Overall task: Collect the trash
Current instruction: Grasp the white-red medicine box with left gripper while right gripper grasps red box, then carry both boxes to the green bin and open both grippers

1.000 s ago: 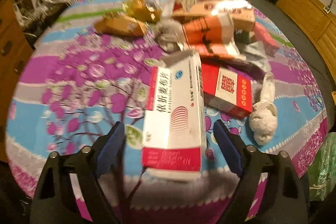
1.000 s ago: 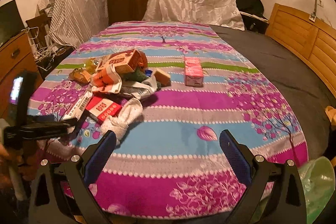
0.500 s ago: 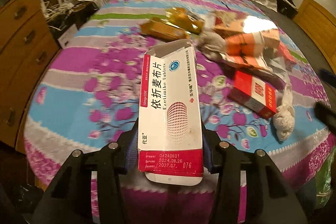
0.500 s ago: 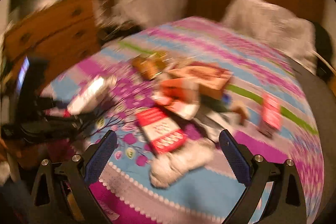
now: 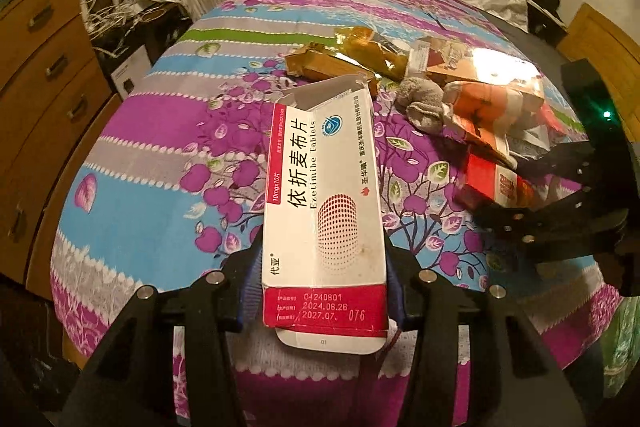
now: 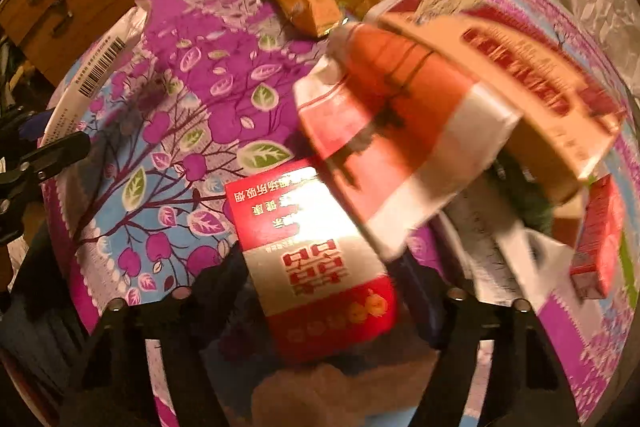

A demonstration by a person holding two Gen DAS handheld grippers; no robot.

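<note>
Left gripper (image 5: 324,291) pinching white pill box (image 5: 324,203); right gripper (image 6: 320,307) closing around red carton (image 6: 316,259), contact unclear. Wrappers (image 5: 344,61), sock (image 5: 426,101), boxes uncollected on bed (image 5: 160,163).

The left claw (image 5: 324,291) is built of matte black plastic arms, each studded with round silver screw heads, and blue pads (image 5: 250,283) are fitted on the inner faces of its fingers. The right claw (image 6: 320,291) is made the same way, with black arms and silver screws, though its view is blurred. On its black body a small green light (image 5: 607,114) is seen glowing.
</note>
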